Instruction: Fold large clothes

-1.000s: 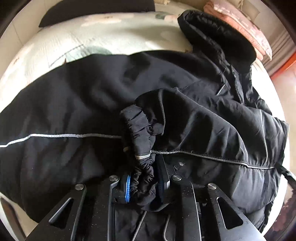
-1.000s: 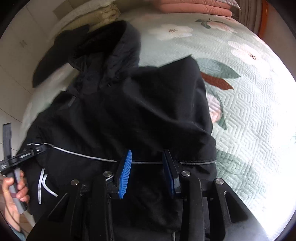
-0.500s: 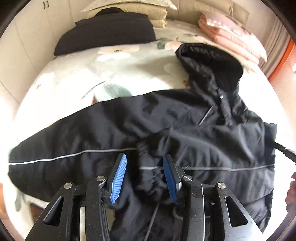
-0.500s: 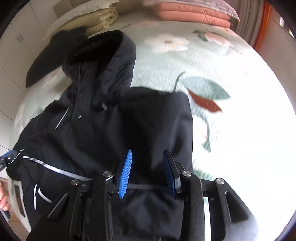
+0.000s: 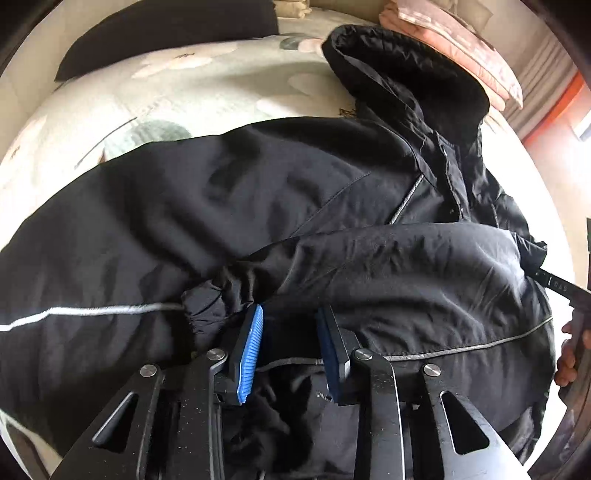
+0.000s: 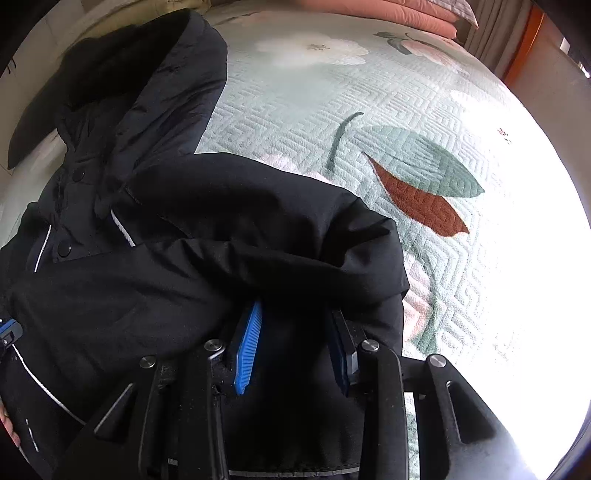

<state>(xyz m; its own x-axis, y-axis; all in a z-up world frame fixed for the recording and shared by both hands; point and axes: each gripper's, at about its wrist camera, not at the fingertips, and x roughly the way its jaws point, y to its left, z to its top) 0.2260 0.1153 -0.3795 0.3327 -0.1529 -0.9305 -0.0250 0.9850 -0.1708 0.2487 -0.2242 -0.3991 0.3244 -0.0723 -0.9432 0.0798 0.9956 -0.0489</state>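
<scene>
Bed fills most of both views, covered w/ a pale green quilted spread printed w/ white flowers & a green-and-rust leaf.

Black hooded jacket lies spread across the near half of the bed, grey reflective piping running across its body. Hood points to the far side. In the left wrist view one sleeve is folded across the front, lying right to left, its elastic cuff bunched just left of the blue pads. In the right wrist view the jacket's right edge forms a rounded fold over the spread, snap buttons visible down the front placket at left.

Second dark garment lies flat at the far left of the bed, well apart from the jacket. Stack of pink folded bedding sits at the far right, beside the hood.

Left gripper points steeply down over the folded sleeve; jaws are closing, gap partly open, black fabric lies between and below the pads but they don't press it.

Right gripper points down at the jacket's right fold; jaws also closing, part open, tips dipping under the fabric's edge, no grip visible.

A person's fingers show at the right edge of the left wrist view.
</scene>
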